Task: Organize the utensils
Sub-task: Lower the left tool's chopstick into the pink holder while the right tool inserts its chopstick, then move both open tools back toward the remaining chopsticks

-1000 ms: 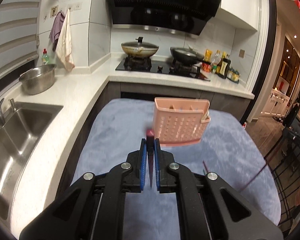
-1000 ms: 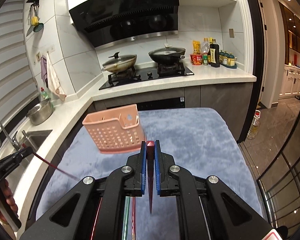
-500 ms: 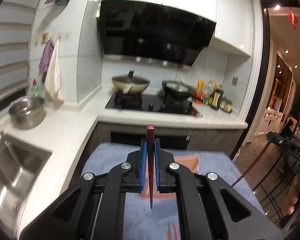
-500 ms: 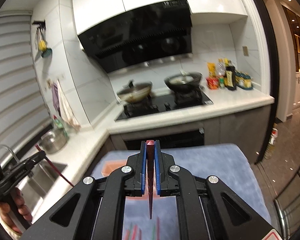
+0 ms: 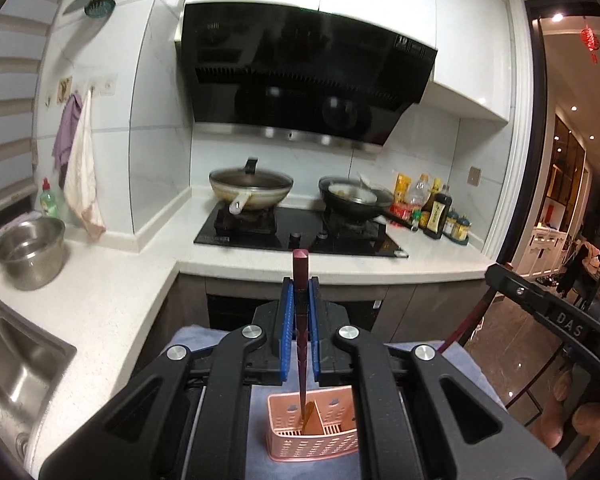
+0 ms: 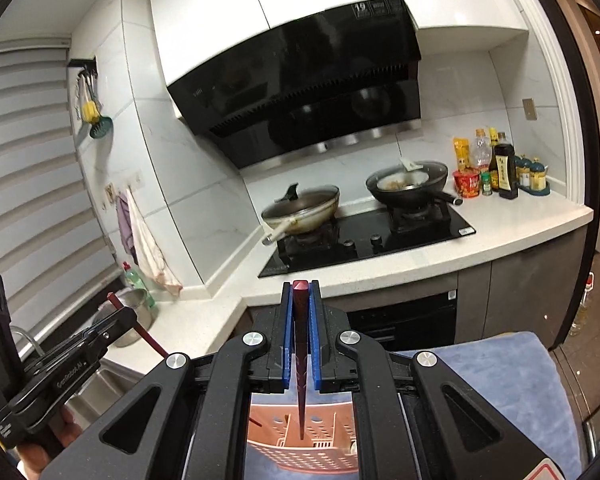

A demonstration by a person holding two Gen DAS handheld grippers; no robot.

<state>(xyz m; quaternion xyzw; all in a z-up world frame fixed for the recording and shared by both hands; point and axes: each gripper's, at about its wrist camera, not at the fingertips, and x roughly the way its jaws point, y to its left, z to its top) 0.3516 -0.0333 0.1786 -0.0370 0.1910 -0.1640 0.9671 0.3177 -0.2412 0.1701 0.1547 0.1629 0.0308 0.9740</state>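
Your left gripper (image 5: 300, 312) pinched a dark red chopstick (image 5: 301, 332) upright, its tip over the pink perforated utensil basket (image 5: 312, 436) on the blue fleecy cloth (image 5: 472, 364). Your right gripper (image 6: 300, 316) clamped a second chopstick (image 6: 301, 344) above the same basket (image 6: 300, 448). Behind stood a white stone counter (image 5: 112, 292) and glossy black hob (image 5: 300, 236).

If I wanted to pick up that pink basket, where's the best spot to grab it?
Probably grab the pink basket by its top rim, coming straight down from above. It stands upright and open on the blue cloth, and the thin holed wall suits a pinch.
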